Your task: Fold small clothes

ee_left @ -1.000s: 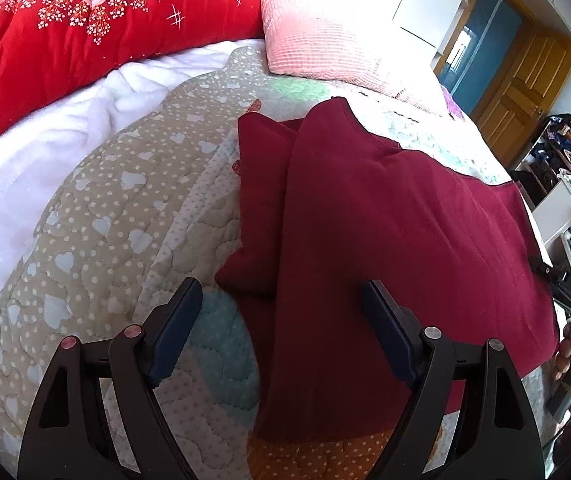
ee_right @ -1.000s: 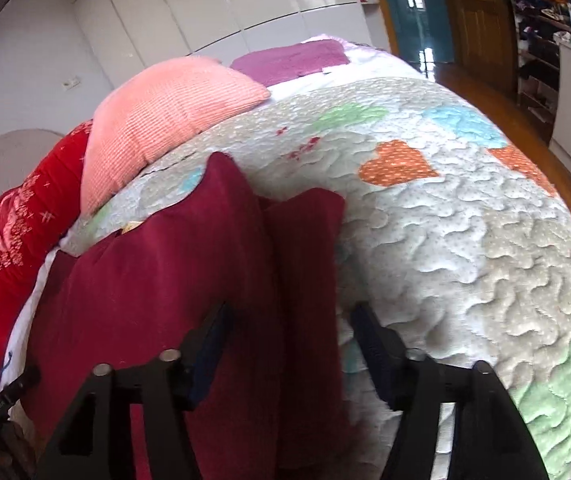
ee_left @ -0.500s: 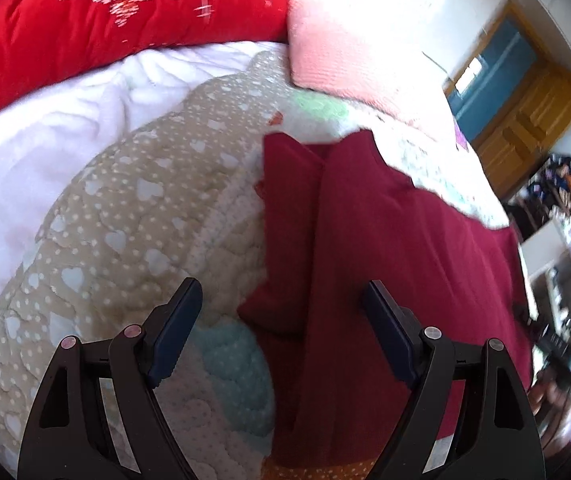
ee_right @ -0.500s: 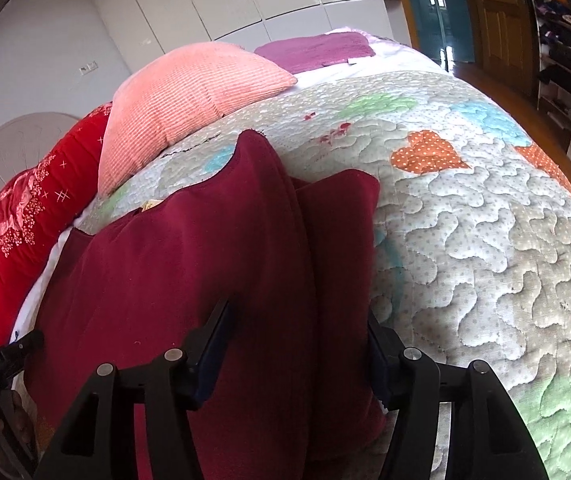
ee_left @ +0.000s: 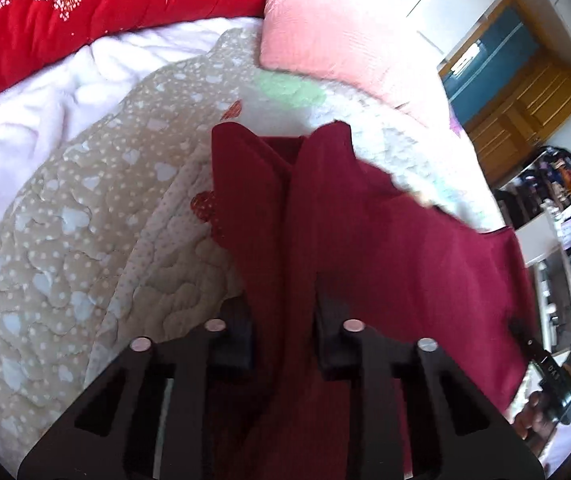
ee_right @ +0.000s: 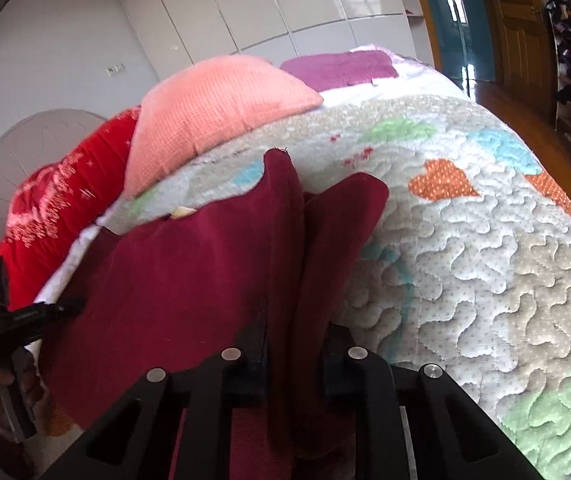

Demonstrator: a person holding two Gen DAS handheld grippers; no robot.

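A dark red garment lies on the quilted bed, its side edges bunched into ridges. In the left wrist view my left gripper is shut on its near fold, cloth rising between the fingers. In the right wrist view the same garment spreads to the left, and my right gripper is shut on its other edge fold. The right gripper's handle shows at the far right of the left view; the left gripper's handle shows at the left of the right view.
The patchwork quilt with hearts covers the bed. A pink pillow, a red floral duvet and a white blanket lie at the head. Wooden doors and cluttered shelves stand beyond the bed.
Both grippers moved forward onto the garment's side folds and went from wide open to shut on the cloth, which now bunches up between the fingers.
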